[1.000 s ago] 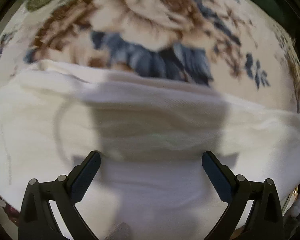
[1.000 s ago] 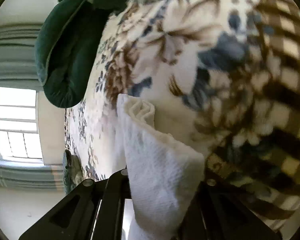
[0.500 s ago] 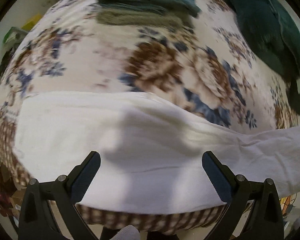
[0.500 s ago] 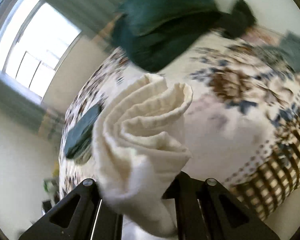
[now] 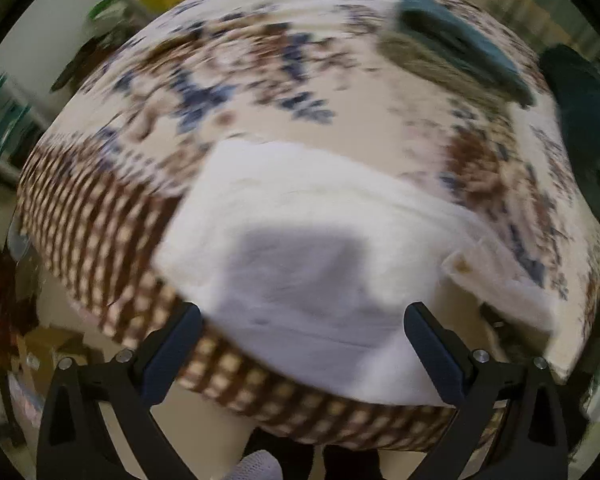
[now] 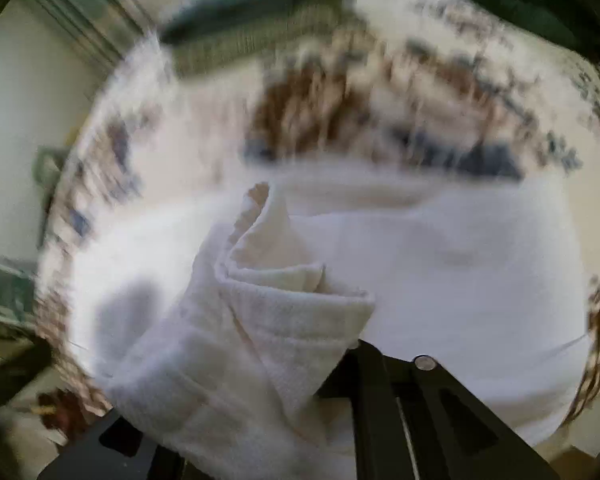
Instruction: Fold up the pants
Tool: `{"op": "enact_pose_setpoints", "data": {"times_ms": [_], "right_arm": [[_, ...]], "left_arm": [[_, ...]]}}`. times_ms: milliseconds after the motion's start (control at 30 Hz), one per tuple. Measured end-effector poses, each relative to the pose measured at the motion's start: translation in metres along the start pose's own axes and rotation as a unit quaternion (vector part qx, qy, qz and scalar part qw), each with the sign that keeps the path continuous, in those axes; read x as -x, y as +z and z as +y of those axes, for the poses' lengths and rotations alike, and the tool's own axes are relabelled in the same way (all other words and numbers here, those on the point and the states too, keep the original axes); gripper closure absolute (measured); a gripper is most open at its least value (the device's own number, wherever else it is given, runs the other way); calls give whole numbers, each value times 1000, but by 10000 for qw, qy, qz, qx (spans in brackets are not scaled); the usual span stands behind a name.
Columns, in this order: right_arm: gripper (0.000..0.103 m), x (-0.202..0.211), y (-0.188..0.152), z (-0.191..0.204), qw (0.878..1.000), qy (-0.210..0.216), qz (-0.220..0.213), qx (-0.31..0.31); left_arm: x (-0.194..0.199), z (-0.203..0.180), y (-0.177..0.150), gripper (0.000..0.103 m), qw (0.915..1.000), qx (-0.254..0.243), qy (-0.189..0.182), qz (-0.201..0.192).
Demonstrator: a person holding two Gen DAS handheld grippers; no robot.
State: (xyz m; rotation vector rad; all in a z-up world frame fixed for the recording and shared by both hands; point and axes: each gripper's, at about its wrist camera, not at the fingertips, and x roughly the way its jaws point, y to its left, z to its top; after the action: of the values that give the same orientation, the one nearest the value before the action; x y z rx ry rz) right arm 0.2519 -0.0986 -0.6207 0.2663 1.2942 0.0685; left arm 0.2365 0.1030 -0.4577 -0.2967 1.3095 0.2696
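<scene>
White pants (image 5: 308,248) lie on a bed with a floral cover (image 5: 260,80), near its checked front edge. My left gripper (image 5: 302,336) is open and empty, held above the pants' near part. My right gripper (image 6: 284,344) is shut on a bunched end of the white pants (image 6: 260,312) and holds it over the rest of the pants (image 6: 460,264) spread on the bed. The right view is blurred by motion.
A stack of folded teal and olive clothes (image 5: 452,52) lies at the far right of the bed. A dark green garment (image 5: 588,128) lies at the right edge. The checked bed border (image 5: 100,232) drops to a cluttered floor at the left.
My right gripper has swung the held pants end around and over the spread pants. My left gripper has pulled back and turned left, still open.
</scene>
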Motion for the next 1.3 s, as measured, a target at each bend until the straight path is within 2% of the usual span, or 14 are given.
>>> {"op": "enact_pose_setpoints", "data": {"times_ms": [100, 167, 200, 267, 333, 467, 533, 633, 700, 767, 833, 900, 1100, 1300], "right_arm": [[45, -32, -17, 29, 9959, 275, 777, 369], [44, -26, -22, 34, 9887, 985, 1068, 358], [43, -18, -24, 28, 9790, 1616, 1228, 166], [41, 1, -23, 9, 9717, 1975, 1286, -153], [40, 26, -18, -29, 9754, 1841, 1082, -540], [39, 55, -8, -138, 9795, 1016, 821, -1532], [39, 57, -3, -183, 9800, 576, 723, -1760], [39, 49, 12, -235, 9784, 327, 794, -1880], [39, 43, 20, -258, 9803, 193, 824, -1786], [39, 40, 26, -270, 9823, 155, 879, -1649], [35, 36, 34, -273, 9834, 160, 952, -1536], [35, 32, 31, -276, 9818, 225, 1058, -1564], [35, 16, 1, -268, 9702, 813, 1529, -1697], [36, -5, -33, -268, 9712, 142, 1960, -1351]], "left_arm": [[-5, 26, -6, 0, 9996, 229, 108, 82], [-7, 36, -9, 0, 9992, 339, 129, 146], [-8, 38, -9, 0, 9991, 373, 96, 153], [-9, 34, -8, 0, 9992, 359, -37, 188], [-13, 18, -6, 0, 9992, 239, -207, 257], [-35, -36, 1, 0, 9973, -171, -572, 429], [-50, -63, 6, 0, 9958, -393, -660, 503], [-81, -104, 12, 1, 9940, -774, -534, 558], [-107, -126, 14, 18, 9913, -1027, -362, 744], [-123, -140, 12, 39, 9877, -1267, -313, 862], [-124, -150, 8, 77, 9849, -1488, -459, 761], [-115, -159, 4, 85, 9819, -1778, -362, 543], [-110, -141, 28, 86, 9861, -1495, -473, 550], [-119, -145, 24, 83, 9828, -1664, -351, 715]]}}
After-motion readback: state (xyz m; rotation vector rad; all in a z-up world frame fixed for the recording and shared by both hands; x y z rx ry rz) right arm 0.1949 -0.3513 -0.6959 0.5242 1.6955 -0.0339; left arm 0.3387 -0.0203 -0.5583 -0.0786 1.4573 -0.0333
